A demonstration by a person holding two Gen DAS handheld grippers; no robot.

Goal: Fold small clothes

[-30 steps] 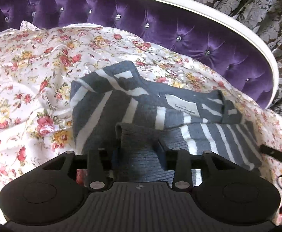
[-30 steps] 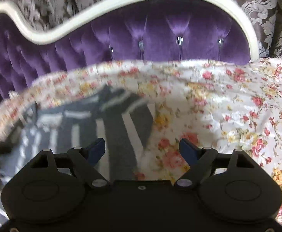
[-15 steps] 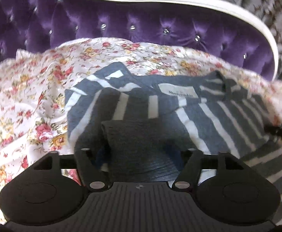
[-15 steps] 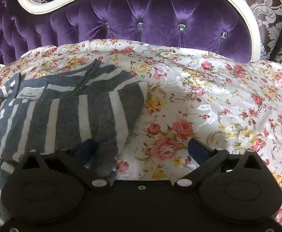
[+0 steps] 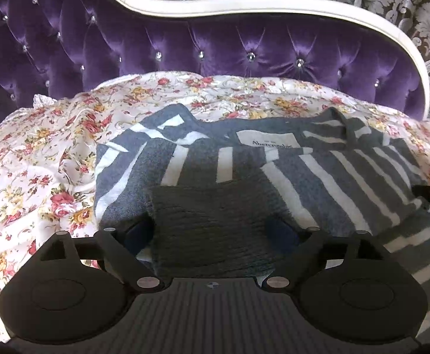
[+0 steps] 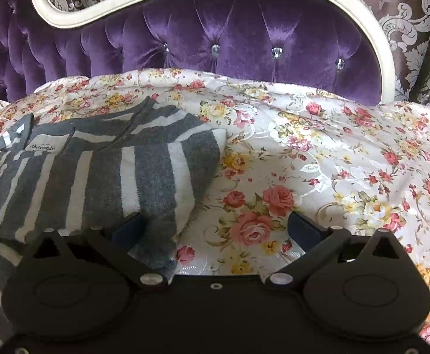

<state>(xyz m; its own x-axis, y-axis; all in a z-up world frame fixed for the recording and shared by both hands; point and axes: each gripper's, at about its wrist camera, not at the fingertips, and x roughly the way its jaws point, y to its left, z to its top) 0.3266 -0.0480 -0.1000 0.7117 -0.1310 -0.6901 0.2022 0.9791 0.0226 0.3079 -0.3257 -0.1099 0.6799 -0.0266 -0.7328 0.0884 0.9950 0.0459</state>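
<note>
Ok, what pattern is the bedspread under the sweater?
White bedspread with pink and yellow roses, clearest in the right wrist view.

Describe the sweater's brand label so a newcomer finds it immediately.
Start at the purple tufted headboard, then drop to the floral bedspread and the grey-and-white striped sweater on it. Inside its neckline sits the label, the only plain white rectangle with printed dark lettering.

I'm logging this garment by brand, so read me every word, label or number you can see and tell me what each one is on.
"Abercrombie": partly legible, on the white neck label of the grey and white striped sweater.
A smaller line of print above that word: too small to read.
Nothing else here carries any text.
</note>
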